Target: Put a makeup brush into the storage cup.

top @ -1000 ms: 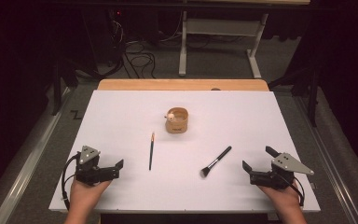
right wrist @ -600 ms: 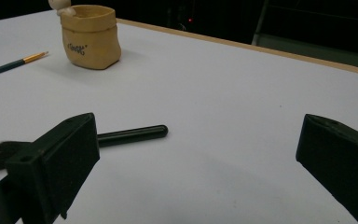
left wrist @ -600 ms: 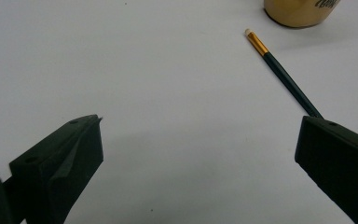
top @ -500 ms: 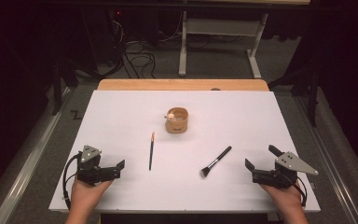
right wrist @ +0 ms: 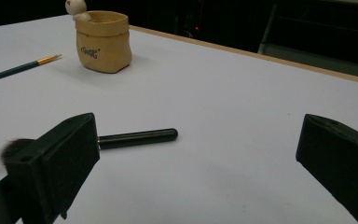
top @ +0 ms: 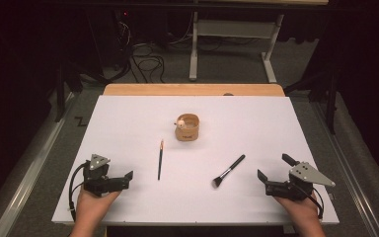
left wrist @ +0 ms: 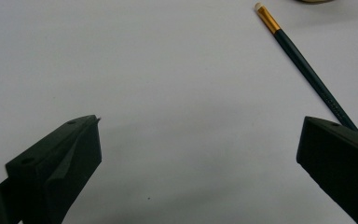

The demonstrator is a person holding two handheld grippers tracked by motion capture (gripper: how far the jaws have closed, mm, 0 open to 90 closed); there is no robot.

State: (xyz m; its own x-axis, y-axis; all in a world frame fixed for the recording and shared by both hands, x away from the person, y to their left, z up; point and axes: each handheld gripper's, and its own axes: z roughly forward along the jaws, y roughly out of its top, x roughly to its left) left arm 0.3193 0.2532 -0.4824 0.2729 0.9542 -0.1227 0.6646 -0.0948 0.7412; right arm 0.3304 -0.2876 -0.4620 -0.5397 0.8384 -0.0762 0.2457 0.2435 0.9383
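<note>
The tan pot bears small dark lettering (too blurred to read).

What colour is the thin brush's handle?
Dark green, with a gold ferrule; the thin brush shows best in the left gripper view.

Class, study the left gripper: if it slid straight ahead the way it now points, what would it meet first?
Probably the thin paintbrush. The left gripper points right across the table, and in its own view the paintbrush's handle runs behind its right-hand jaw, though depth is uncertain.
</note>
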